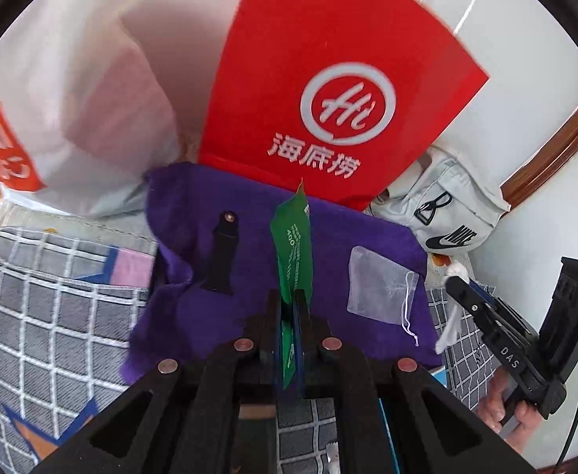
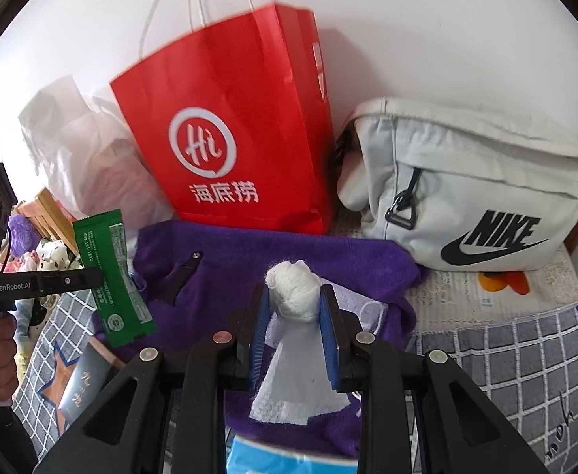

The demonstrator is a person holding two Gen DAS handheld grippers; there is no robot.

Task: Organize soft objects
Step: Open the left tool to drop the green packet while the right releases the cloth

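My left gripper is shut on a green sachet, which stands upright over a purple towel. On the towel lie a black strap and a sheer drawstring pouch. My right gripper is shut on a white wad of tissue, whose loose end hangs down between the blue pads. It also hovers over the purple towel. The right wrist view shows the left gripper with the green sachet at the left.
A red paper bag stands behind the towel against the wall. A pale Nike bag sits to its right and a white plastic bag to its left. A grey checked cover lies underneath. A blue packet is at the bottom edge.
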